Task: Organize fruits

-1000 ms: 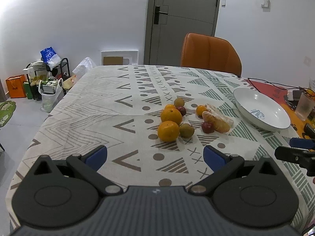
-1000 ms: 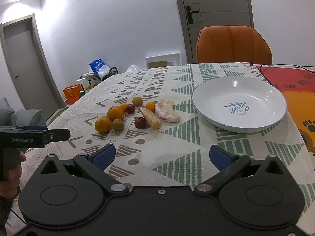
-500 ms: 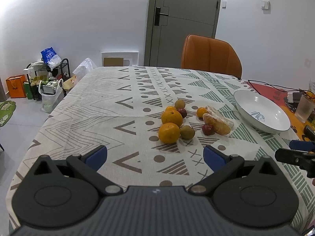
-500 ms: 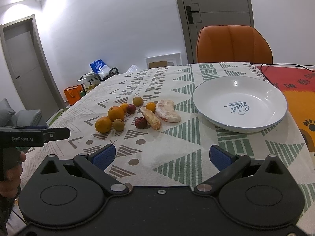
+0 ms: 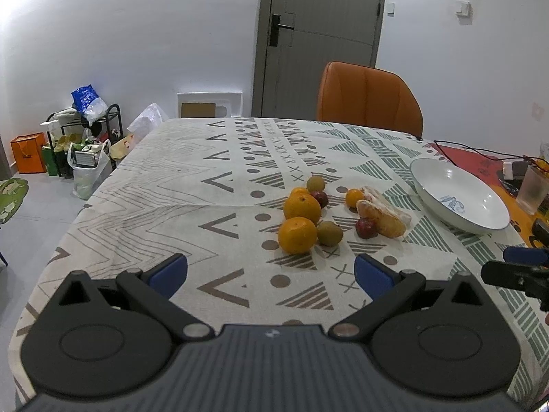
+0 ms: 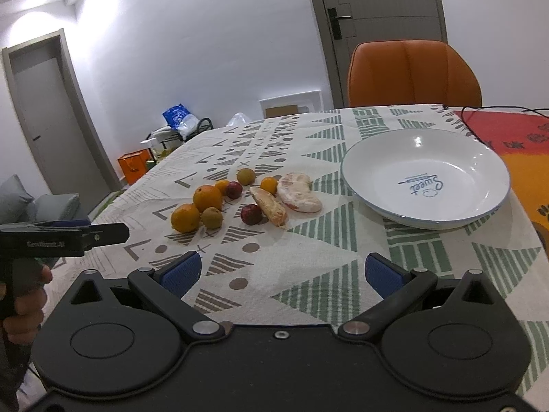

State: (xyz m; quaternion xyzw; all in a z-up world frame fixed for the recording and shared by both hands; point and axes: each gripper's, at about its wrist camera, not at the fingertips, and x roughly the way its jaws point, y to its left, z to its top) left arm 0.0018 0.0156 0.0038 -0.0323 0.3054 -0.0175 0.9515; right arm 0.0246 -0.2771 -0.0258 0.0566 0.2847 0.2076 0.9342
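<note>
A cluster of fruit lies mid-table: two oranges [image 5: 297,235] [image 6: 207,197], small green-brown fruits [image 5: 329,233], dark red fruits [image 6: 250,214], a small orange [image 6: 268,184] and two wrapped peeled citrus pieces [image 6: 299,197]. An empty white bowl [image 6: 456,152] stands to their right; it also shows in the left wrist view [image 5: 432,178]. My left gripper [image 5: 271,271] is open and empty, above the table short of the fruit. My right gripper [image 6: 281,271] is open and empty, near the table's front, between fruit and bowl.
A patterned tablecloth [image 5: 219,185] covers the table. An orange chair [image 5: 369,101] stands at the far side. A red mat with cables [image 6: 507,130] and a plastic cup [image 5: 533,189] are at the right. Bags and a rack [image 5: 82,137] stand on the floor left.
The left gripper has drawn back and up slightly, so the fruit looks a little farther off. The right gripper has barely moved. Both stay open.
</note>
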